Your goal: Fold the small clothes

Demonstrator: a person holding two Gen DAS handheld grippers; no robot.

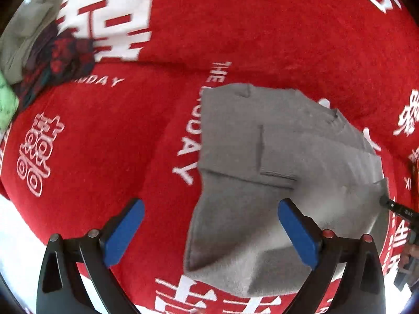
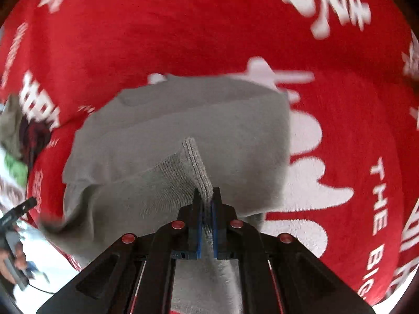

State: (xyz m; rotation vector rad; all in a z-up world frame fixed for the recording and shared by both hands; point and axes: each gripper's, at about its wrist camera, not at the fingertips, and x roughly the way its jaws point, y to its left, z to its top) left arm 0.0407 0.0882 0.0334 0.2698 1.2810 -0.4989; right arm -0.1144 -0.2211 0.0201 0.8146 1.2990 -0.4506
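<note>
Two grippers worked over a red blanket (image 1: pixel 262 39) printed with white characters. The left gripper (image 1: pixel 209 225) hung above it with its blue pads (image 1: pixel 123 233) spread wide and nothing between them; the near edge of a grey garment (image 1: pixel 262 183) lay just below the right-hand pad. The right gripper (image 2: pixel 207 201) was pinched tight on the ribbed hem of that garment (image 2: pixel 183 130), lifting one corner into a ridge while the rest lay spread on the blanket (image 2: pixel 183 39). At the far left of the blanket sat a pile of other clothes (image 1: pixel 39 52): olive, dark patterned and light green pieces, heaped together.
</note>
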